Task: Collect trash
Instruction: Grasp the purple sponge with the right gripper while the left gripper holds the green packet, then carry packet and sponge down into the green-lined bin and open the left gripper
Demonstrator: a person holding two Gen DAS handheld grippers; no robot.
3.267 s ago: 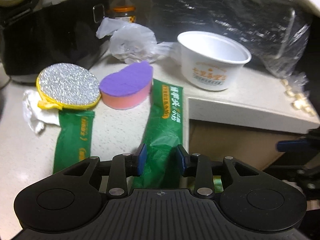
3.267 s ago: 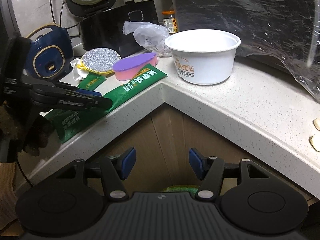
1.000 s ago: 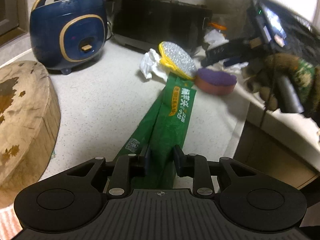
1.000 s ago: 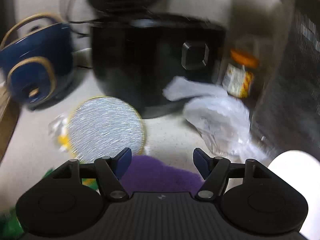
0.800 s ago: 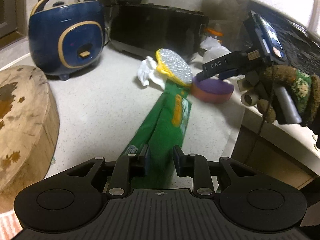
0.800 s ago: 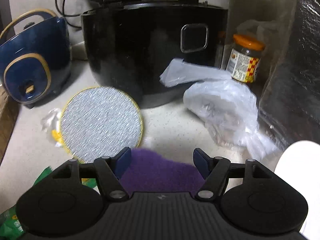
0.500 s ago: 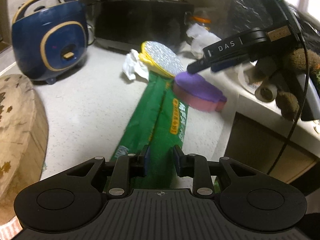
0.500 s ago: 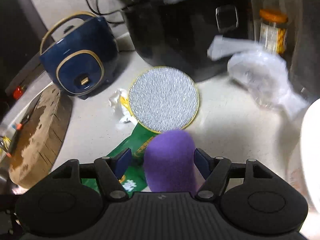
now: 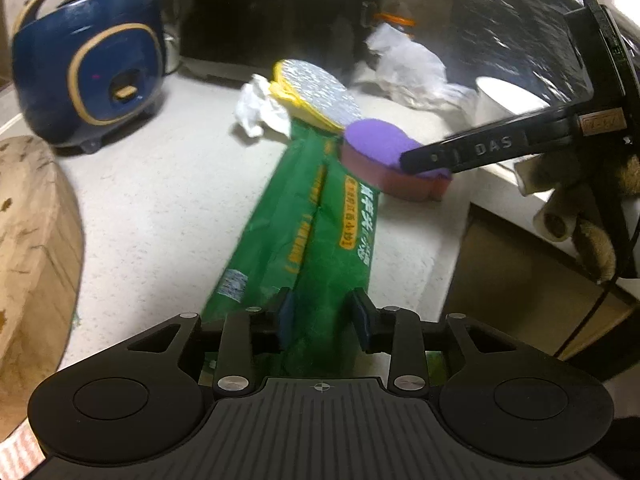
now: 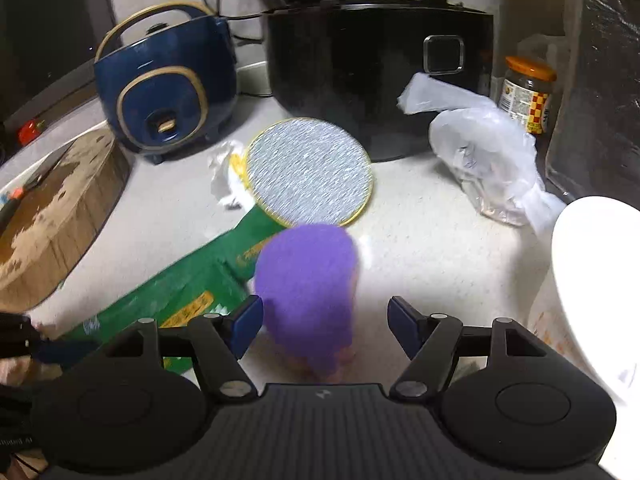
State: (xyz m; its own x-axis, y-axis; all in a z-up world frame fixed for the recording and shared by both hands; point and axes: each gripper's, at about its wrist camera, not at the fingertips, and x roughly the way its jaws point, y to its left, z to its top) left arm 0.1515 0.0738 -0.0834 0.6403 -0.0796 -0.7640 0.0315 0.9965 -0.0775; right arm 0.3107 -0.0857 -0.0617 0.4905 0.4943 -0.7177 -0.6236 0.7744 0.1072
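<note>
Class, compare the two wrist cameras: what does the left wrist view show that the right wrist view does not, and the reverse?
Only the left wrist view shows the right gripper's finger over the purple sponge and a gloved hand. Only the right wrist view shows the orange-lidded jar. Both share the green packet, silver scouring pad, blue cooker and plastic bag.

Left tongs (image 9: 322, 316) have just been opening; right tongs (image 10: 325, 328) gape wide, both angled downward.

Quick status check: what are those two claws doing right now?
Left gripper just loosened around green wrapper. Right gripper open, straddling purple sponge lying on wrapper.
</note>
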